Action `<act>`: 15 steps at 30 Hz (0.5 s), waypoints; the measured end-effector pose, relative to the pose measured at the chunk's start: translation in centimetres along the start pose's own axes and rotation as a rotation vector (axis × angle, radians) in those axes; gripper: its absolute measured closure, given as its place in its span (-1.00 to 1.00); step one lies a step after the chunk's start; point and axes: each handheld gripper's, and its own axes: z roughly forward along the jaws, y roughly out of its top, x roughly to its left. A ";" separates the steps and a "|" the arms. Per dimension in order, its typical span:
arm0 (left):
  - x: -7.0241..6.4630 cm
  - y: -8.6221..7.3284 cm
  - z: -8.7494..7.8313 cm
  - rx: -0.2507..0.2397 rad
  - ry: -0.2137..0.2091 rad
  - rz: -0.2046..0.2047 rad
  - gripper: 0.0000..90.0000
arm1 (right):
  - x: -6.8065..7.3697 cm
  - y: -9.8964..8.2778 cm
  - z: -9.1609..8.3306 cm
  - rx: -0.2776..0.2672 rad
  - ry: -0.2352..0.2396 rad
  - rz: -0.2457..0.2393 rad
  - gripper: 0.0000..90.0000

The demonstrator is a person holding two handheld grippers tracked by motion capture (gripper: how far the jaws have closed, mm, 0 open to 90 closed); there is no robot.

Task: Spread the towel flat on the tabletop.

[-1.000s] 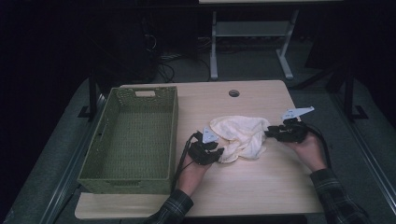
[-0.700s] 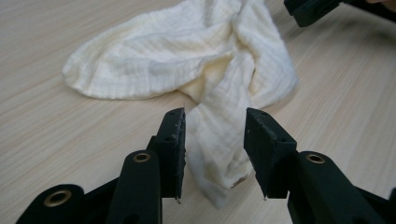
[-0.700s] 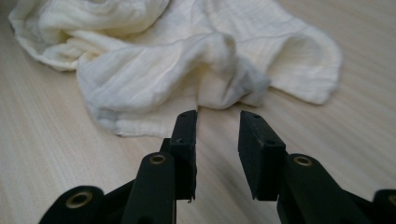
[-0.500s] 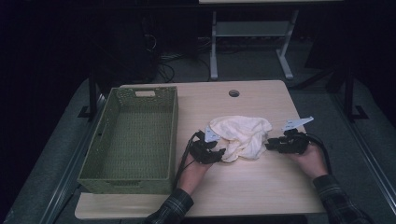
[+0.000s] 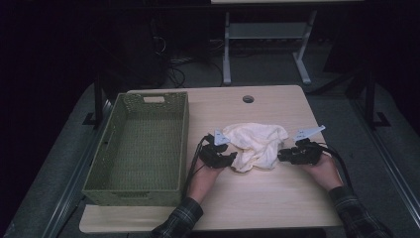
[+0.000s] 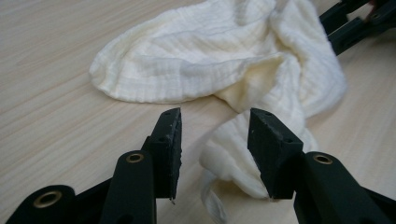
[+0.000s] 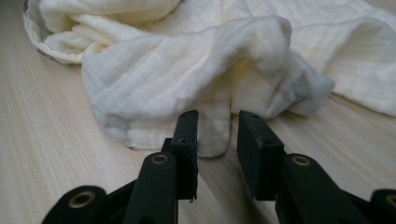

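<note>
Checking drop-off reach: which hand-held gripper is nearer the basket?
Left. The left hand-held gripper sits between the basket and the cloth, just right of the basket's rim; the right hand-held gripper is beyond the cloth.

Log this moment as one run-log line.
left hand-held gripper: open, jaws just opening, cloth fold between, unpinched | right hand-held gripper: open at cloth edge | basket: left of cloth | table

Green woven basket (image 5: 141, 148) on left half of light wooden table (image 5: 267, 198), open top, cut-out handle slot at far end. Round cable hole (image 5: 248, 99) near far table edge. White metal frame (image 5: 265, 49) on dark floor behind, beside tangled cables (image 5: 178, 74).
</note>
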 end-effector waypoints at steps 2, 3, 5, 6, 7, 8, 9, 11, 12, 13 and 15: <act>0.3 0.0 0.6 0.007 -0.001 0.000 0.20 | 0.0 0.0 0.0 -0.002 -0.006 -0.016 0.56; 0.6 -0.1 1.2 0.025 -0.011 -0.010 0.20 | 0.1 0.0 0.0 -0.002 -0.010 -0.020 0.60; 0.7 -0.3 1.5 0.040 -0.020 -0.011 0.20 | 0.2 0.0 0.0 -0.002 -0.013 -0.021 0.61; 0.8 -0.4 1.7 0.062 -0.028 -0.009 0.20 | 0.2 0.0 0.0 0.002 -0.013 -0.026 0.66; 0.9 -0.6 2.0 0.087 -0.036 -0.006 0.25 | 0.3 0.0 0.0 0.003 -0.010 -0.033 0.71; 0.9 -0.6 2.0 0.087 -0.036 -0.006 0.27 | 0.3 0.0 0.0 0.003 -0.010 -0.033 0.71; 0.8 -0.7 2.3 0.121 -0.039 0.003 0.37 | 0.3 0.0 0.0 0.005 -0.003 -0.035 0.78; 0.8 -0.8 2.4 0.141 -0.056 0.004 0.65 | 0.4 0.0 0.0 0.008 0.009 -0.032 0.86; 0.8 -0.8 2.4 0.141 -0.056 0.004 0.74 | 0.4 0.0 0.0 0.008 0.009 -0.032 0.86; 0.7 -0.7 2.5 0.147 -0.061 0.006 0.74 | 0.4 -0.1 0.1 0.005 0.009 -0.041 0.88; 0.7 -0.6 2.3 0.152 -0.073 0.013 0.89 | 0.5 0.0 0.0 0.009 0.011 -0.050 0.91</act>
